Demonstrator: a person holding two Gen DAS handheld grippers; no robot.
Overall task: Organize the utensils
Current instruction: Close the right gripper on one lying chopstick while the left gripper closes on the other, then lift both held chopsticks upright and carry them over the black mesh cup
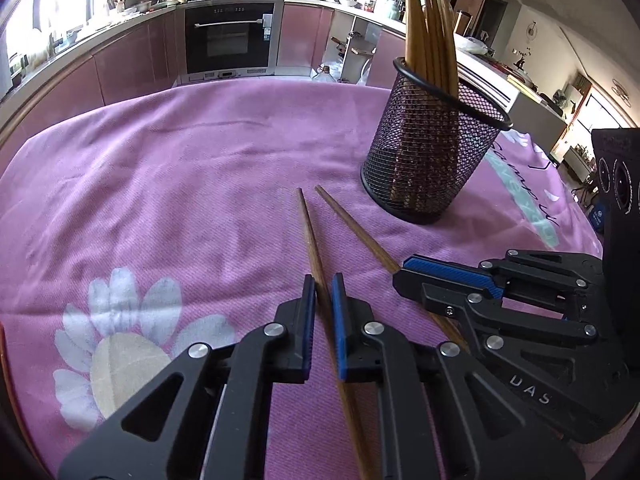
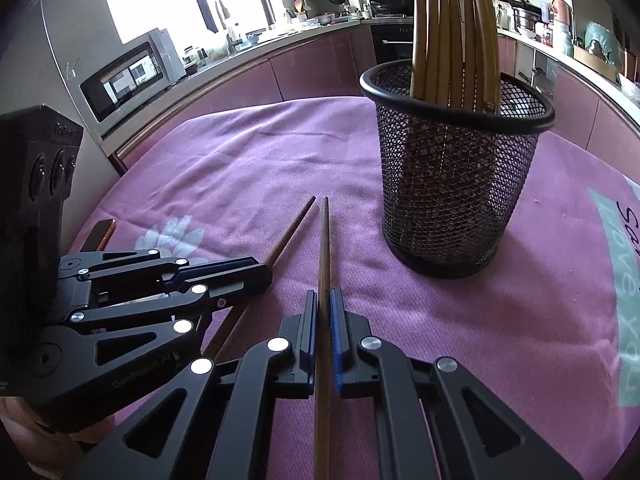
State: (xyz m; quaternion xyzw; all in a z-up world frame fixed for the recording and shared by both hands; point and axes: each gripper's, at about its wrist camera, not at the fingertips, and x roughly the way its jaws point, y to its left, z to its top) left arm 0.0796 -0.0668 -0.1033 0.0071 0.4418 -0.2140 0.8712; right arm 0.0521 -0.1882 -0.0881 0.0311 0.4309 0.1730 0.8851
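Two brown wooden chopsticks lie on the pink cloth, tips pointing at a black mesh cup [image 1: 430, 152] [image 2: 456, 184] that holds several upright bamboo chopsticks [image 1: 428, 24] [image 2: 456, 28]. My left gripper [image 1: 323, 286] is shut on the left chopstick [image 1: 310, 236], which runs between its blue pads. My right gripper [image 2: 323, 300] is shut on the right chopstick [image 2: 323, 248]. In the left wrist view the right gripper [image 1: 404, 268] covers the right chopstick [image 1: 352, 228]. In the right wrist view the left gripper [image 2: 264, 270] sits over the left chopstick [image 2: 290, 232].
The pink cloth [image 1: 160, 184] with a white flower print [image 1: 120, 344] covers the table. A phone [image 2: 100, 234] lies at the table's left edge. Kitchen counters, an oven [image 1: 230, 36] and a microwave [image 2: 128, 76] stand beyond the table.
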